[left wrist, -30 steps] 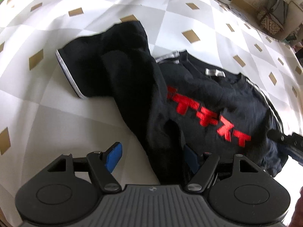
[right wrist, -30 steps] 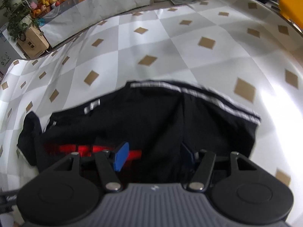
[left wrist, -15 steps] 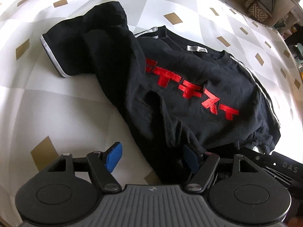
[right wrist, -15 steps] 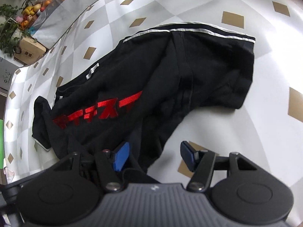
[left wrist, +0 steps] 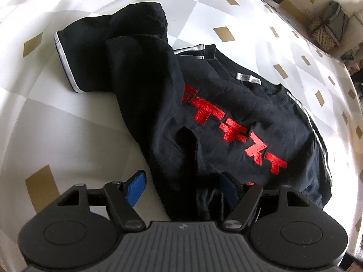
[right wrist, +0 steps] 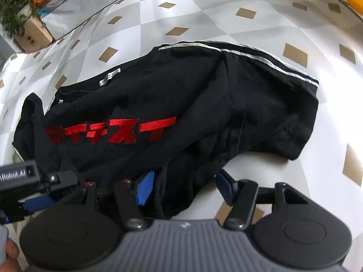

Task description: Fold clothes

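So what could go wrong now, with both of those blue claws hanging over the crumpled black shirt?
Both grippers stand open over the bunched hem of the black T-shirt. The left gripper might pinch several layers at once, since the fabric there is folded over itself. The sleeve with the white trim lies twisted to one side, so a fold could trap it crooked. The right gripper sits close to the left one, so they may bump.

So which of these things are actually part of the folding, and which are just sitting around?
Part of the job:
- black T-shirt with red lettering
- left gripper
- right gripper
- checkered surface under the shirt

Just lying about:
- cardboard box
- leafy plant
- patterned bag
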A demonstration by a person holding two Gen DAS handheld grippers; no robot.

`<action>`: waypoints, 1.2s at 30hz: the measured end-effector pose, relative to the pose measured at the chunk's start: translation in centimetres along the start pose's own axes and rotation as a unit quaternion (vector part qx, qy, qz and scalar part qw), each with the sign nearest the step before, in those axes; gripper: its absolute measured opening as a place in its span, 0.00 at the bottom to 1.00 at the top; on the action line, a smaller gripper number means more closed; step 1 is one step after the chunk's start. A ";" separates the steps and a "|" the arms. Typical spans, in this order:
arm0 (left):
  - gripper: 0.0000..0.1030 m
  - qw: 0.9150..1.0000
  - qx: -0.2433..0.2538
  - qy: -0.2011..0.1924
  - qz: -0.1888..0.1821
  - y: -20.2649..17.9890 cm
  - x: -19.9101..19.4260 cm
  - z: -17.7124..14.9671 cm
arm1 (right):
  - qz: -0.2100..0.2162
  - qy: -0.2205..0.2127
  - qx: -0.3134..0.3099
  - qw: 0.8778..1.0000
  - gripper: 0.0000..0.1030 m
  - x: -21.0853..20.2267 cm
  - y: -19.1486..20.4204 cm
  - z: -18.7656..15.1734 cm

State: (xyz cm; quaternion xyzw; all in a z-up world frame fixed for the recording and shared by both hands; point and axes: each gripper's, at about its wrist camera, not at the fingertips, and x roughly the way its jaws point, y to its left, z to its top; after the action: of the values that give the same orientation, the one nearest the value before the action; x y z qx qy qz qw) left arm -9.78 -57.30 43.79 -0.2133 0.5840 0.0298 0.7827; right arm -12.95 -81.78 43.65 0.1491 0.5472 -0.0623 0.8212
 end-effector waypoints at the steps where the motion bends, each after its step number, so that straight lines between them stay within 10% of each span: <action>1: 0.68 1.000 -0.001 -0.002 -0.001 -0.1 0.0 0.0 | -0.002 -0.001 -0.004 1.000 0.56 0.0 0.1 0.0; 36: 0.64 0.993 0.093 -0.008 0.073 1.4 -0.4 -2.0 | -0.054 -0.030 -0.047 0.997 0.44 0.2 -0.1 0.1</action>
State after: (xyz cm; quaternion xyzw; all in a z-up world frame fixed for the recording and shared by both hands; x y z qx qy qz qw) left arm -12.14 -56.73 43.26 -0.0959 0.5916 0.0341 0.7998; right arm -12.82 -81.87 43.48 0.0788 0.5316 -0.0848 0.8391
